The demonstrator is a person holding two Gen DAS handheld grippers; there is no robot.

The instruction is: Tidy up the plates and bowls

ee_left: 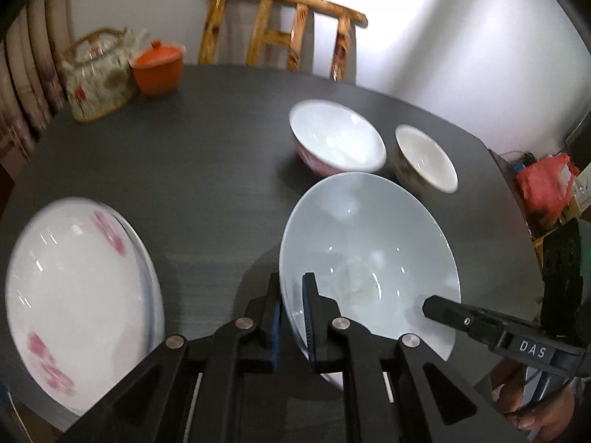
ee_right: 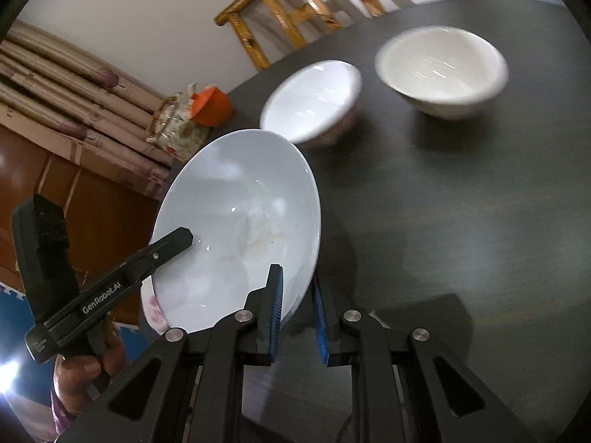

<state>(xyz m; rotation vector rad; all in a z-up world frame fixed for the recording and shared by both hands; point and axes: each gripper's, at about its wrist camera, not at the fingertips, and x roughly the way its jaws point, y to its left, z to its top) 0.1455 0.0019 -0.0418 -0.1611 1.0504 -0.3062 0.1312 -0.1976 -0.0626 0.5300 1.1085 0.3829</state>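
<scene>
A pale blue deep plate [ee_left: 369, 251] [ee_right: 240, 221] hangs tilted just above the dark table [ee_left: 203, 184], held from both sides. My left gripper [ee_left: 291, 284] is shut on its left rim. My right gripper [ee_right: 297, 277] is shut on the opposite rim; one of its fingers [ee_left: 443, 306] shows across the plate in the left wrist view. A stack of white plates with pink flowers [ee_left: 74, 295] lies at the table's near left, and its edge [ee_right: 153, 306] peeks out under the blue plate. A pink-patterned bowl [ee_left: 336, 136] [ee_right: 310, 99] and a cream bowl [ee_left: 424, 157] [ee_right: 439, 66] stand side by side beyond.
A flowered teapot [ee_left: 98, 77] and an orange lidded pot [ee_left: 159, 66] stand at the table's far left. A wooden chair [ee_left: 280, 33] is behind the table. A red bag [ee_left: 543, 188] lies off the right edge. Folded cardboard [ee_right: 74, 92] leans by the wall.
</scene>
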